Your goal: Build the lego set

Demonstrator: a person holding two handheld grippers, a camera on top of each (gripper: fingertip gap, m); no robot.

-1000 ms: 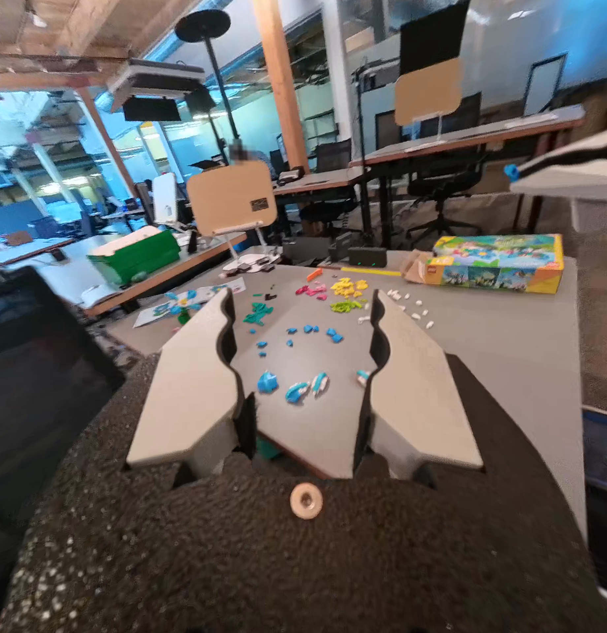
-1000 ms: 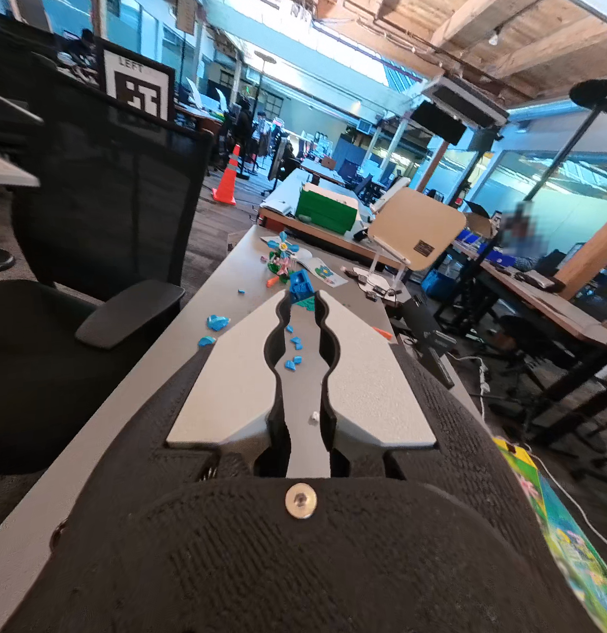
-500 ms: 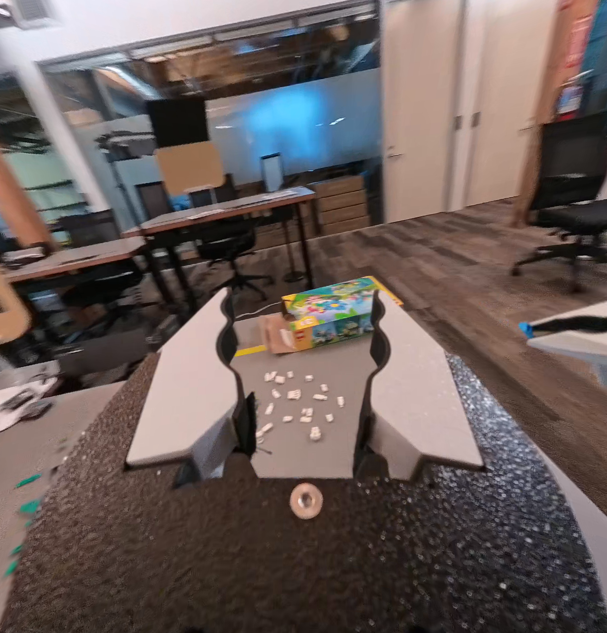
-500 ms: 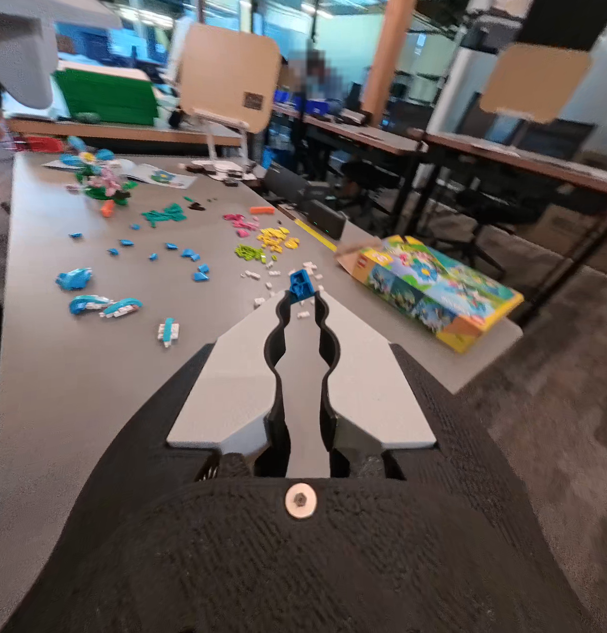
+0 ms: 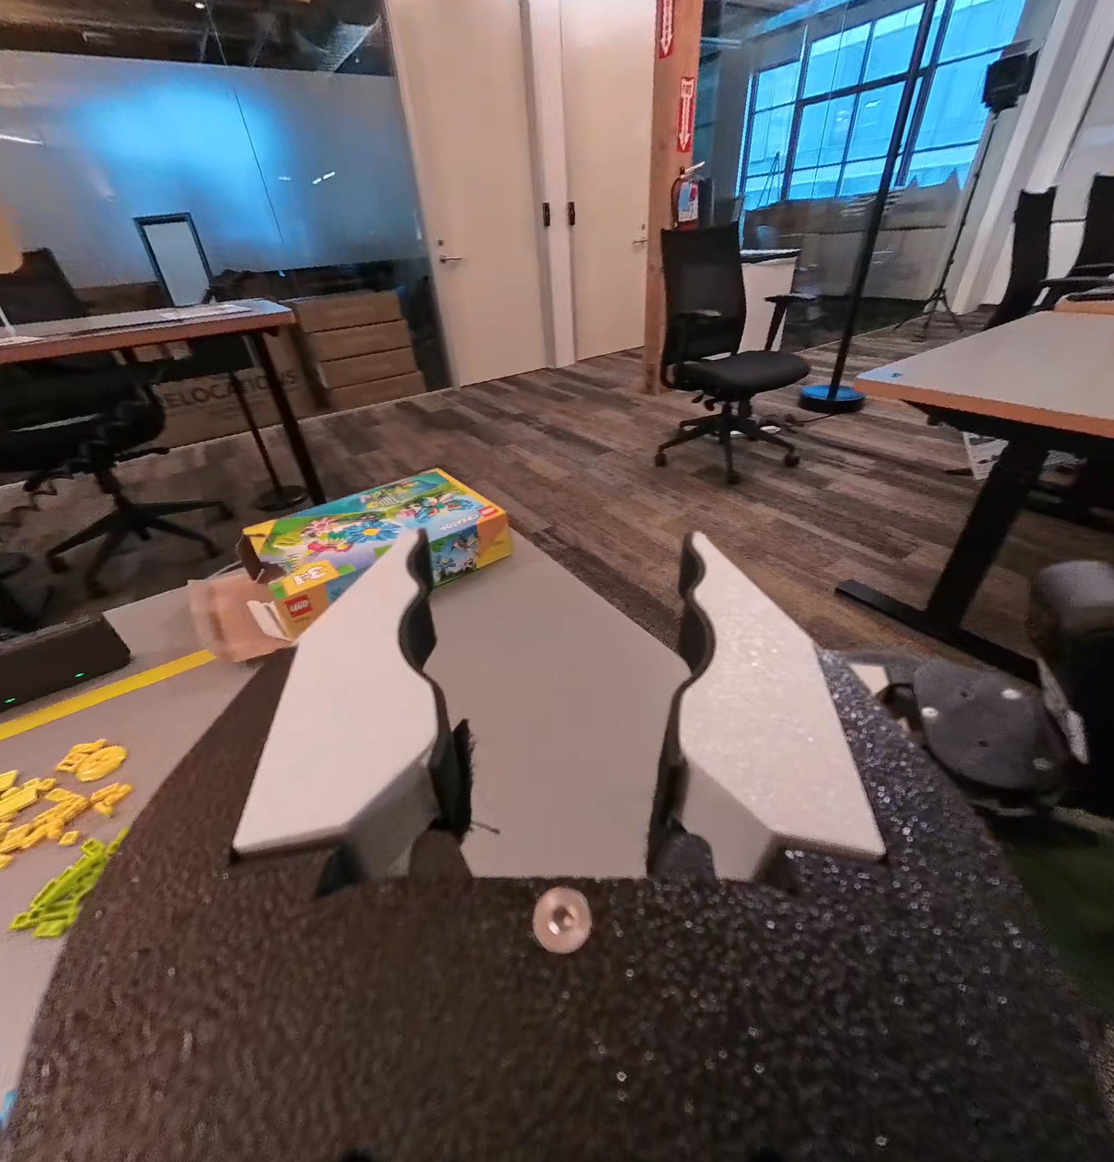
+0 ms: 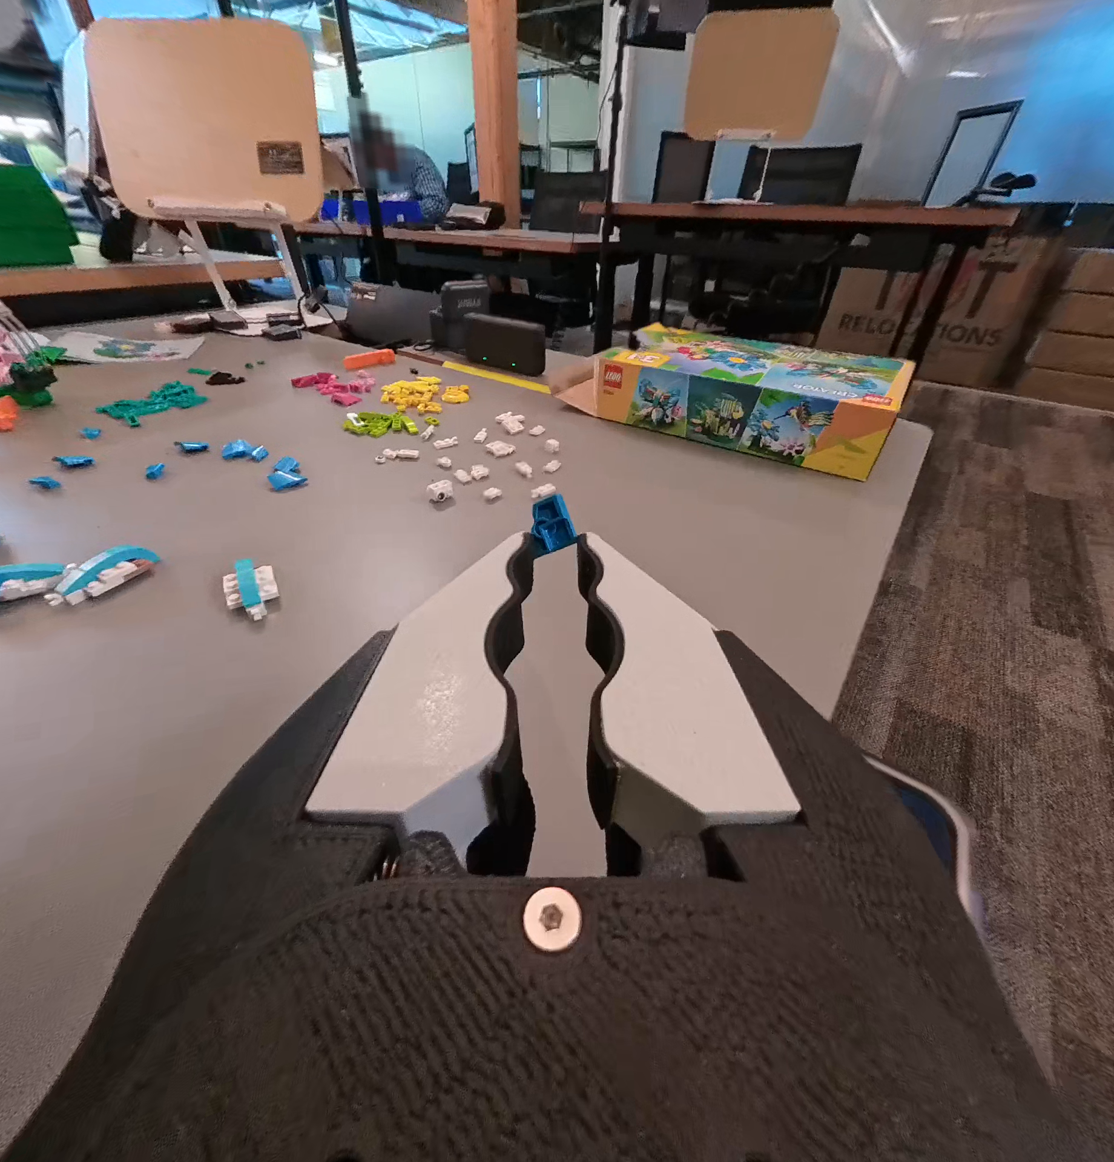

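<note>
- Right gripper: clenched on a small blue brick, both dark pads pressing its sides at the fingertips; the brick juts out past the tips, above the grey table.
- White pieces: loose scatter on the table just beyond the held brick.
- Yellow pieces, lime pieces, pink pieces: small heaps farther in, toward the table's far edge.
- Blue pieces and teal pieces: spread leftward across the table; part-built blue-and-white assemblies near the left edge.
- Orange piece: beside the yellow strip at the far edge.
- Printed toy box: lying flat at the table's far right corner, one end flap open.
- Left gripper: released, fingers wide apart with bare table between them, near that same corner; the box just beyond its left finger.
- Black office chair: on the floor, well apart from the table.
</note>
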